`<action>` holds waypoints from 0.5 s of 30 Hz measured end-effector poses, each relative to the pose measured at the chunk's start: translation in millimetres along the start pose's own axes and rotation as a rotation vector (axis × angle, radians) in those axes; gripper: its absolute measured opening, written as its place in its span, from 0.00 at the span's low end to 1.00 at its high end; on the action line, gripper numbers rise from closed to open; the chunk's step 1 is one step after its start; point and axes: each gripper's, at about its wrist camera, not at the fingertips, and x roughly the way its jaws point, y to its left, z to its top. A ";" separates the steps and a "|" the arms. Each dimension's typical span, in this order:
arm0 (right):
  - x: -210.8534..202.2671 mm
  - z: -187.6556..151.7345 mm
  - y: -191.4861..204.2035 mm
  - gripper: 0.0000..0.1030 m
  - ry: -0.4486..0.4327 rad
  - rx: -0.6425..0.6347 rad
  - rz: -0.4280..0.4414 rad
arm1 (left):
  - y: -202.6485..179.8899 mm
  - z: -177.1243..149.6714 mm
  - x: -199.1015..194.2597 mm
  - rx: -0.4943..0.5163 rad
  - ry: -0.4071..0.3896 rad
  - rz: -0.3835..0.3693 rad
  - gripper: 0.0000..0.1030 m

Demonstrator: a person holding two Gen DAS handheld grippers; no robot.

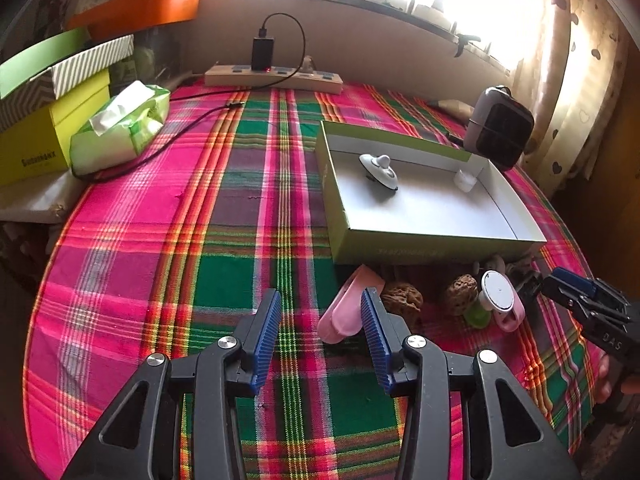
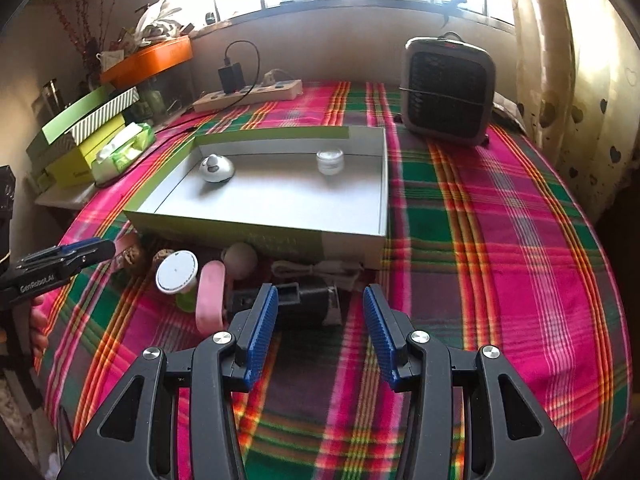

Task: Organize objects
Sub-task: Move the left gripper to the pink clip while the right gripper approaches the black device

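My left gripper (image 1: pixel 320 320) hovers open over the plaid cloth with nothing between its pads. A pink case (image 1: pixel 344 312) lies just beside its right finger. Beyond it sit two walnuts (image 1: pixel 402 300), a green bottle with a white cap (image 1: pixel 496 292) and a pink clip (image 1: pixel 510 318). The open box (image 1: pixel 432 242) holds a white round gadget (image 1: pixel 378 170) and a small white jar (image 1: pixel 464 179). My right gripper (image 2: pixel 320 320) is open too, with a black device (image 2: pixel 308 304) lying just ahead of its fingertips. The white-capped bottle (image 2: pixel 178 272) and a pink clip (image 2: pixel 210 296) lie left of it.
A white cable bundle (image 2: pixel 316 270) and a beige ball (image 2: pixel 240 260) rest against the box front (image 2: pixel 256 236). A grey heater (image 2: pixel 448 88) stands at the back right, a power strip (image 1: pixel 274 76) at the back. A tissue pack (image 1: pixel 120 128) and stacked boxes (image 1: pixel 36 136) are on the left.
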 end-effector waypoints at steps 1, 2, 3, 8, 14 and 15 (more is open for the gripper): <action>1.2 1.1 1.3 0.45 0.004 -0.001 0.011 | 0.3 -0.2 -0.1 -0.001 0.001 -0.003 0.39; 2.8 2.3 2.2 0.45 0.006 -0.002 0.035 | 0.6 -0.4 -0.1 -0.001 0.002 -0.006 0.39; 4.0 2.4 2.3 0.45 0.009 -0.003 0.044 | 0.7 -0.6 -0.1 -0.002 0.003 -0.009 0.39; 6.8 0.3 0.6 0.45 0.035 -0.001 0.066 | -3.1 1.2 2.0 0.009 0.011 -0.014 0.39; -0.5 -7.8 0.5 0.45 0.046 -0.011 0.089 | -5.2 1.8 3.9 0.016 0.015 -0.018 0.39; -1.2 -9.2 0.8 0.45 0.052 -0.012 0.097 | -5.3 1.7 3.8 0.016 0.015 -0.018 0.39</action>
